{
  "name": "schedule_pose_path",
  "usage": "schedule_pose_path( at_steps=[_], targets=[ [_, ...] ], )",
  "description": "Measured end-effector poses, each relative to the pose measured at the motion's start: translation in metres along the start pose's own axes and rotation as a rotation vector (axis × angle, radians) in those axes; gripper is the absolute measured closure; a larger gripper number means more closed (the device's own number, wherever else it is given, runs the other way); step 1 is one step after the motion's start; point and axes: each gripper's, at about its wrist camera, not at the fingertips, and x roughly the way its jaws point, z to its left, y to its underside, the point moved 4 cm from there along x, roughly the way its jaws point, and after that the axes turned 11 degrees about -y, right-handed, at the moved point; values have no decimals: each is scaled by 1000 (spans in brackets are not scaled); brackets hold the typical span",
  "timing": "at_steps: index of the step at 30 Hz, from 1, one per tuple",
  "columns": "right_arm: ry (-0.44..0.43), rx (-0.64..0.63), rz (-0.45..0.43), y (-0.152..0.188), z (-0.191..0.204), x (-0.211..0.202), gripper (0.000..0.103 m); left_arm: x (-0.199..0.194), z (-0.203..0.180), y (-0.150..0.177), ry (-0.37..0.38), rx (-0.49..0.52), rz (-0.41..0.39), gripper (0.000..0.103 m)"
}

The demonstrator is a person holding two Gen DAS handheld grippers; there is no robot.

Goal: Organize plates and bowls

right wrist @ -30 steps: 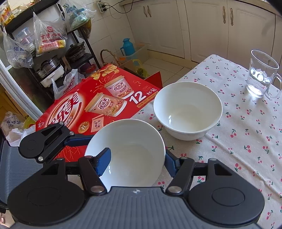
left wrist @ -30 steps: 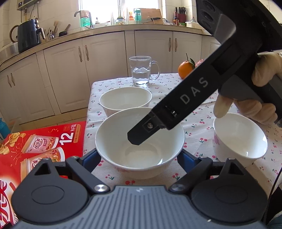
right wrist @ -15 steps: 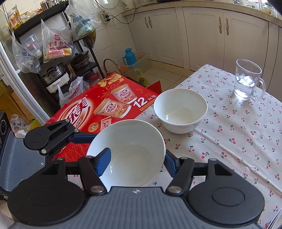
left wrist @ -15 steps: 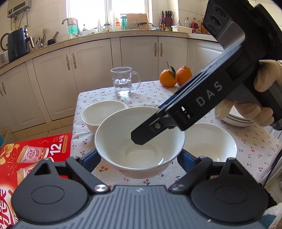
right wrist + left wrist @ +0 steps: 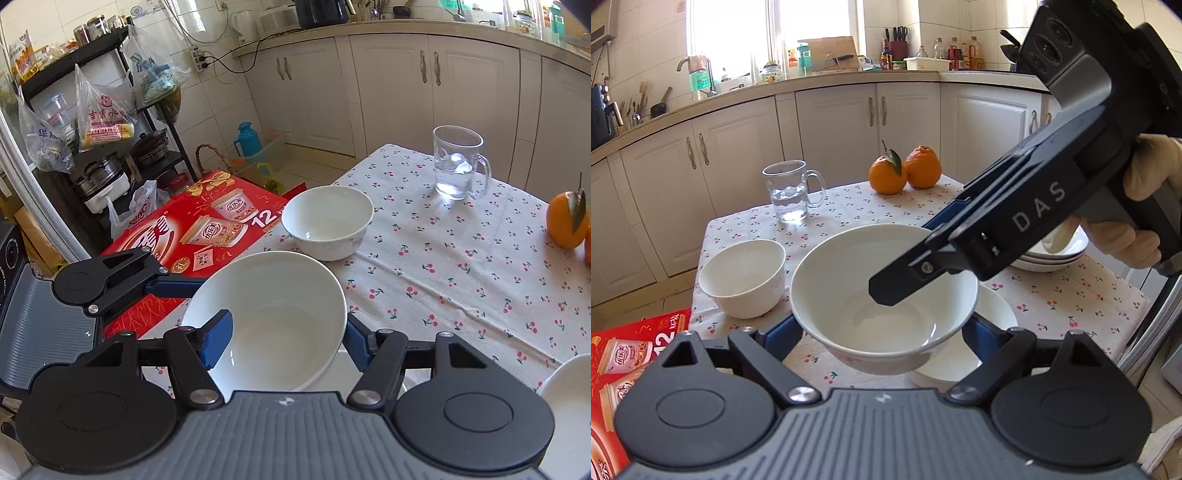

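Observation:
A large white bowl (image 5: 864,291) hangs in the air above the table, held by both grippers. My left gripper (image 5: 882,332) clasps its outer sides. My right gripper (image 5: 284,332) is shut on its rim, one blue finger (image 5: 218,338) inside the bowl (image 5: 273,321) and one outside; it shows as a black arm (image 5: 979,236) in the left wrist view. A second white bowl (image 5: 964,350) sits on the table right under the held one. A smaller white bowl (image 5: 744,277) stands to the left, also in the right wrist view (image 5: 327,221). White plates (image 5: 1052,254) are stacked at the right.
A glass mug with water (image 5: 792,192) and two oranges (image 5: 905,170) stand at the table's far side. A red carton (image 5: 192,232) lies beside the table's left edge. The cherry-print tablecloth (image 5: 461,266) covers the table. Kitchen cabinets (image 5: 849,110) stand behind.
Both grippers have carried the large bowl to the right and up; it now hangs over the right-hand bowl, with the small bowl farther left and the oranges and plates in view.

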Motion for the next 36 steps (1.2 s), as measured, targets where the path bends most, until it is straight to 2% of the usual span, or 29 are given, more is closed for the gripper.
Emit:
schedule_pose_path(
  at_steps=[14,36],
  targets=[
    [57,69,-21,39,-21,-32,33,13,-38,0,79,34,29,11],
    [74,70,7,54,-30,-20,33,24,-43,10,91,41,86,11]
  ],
)
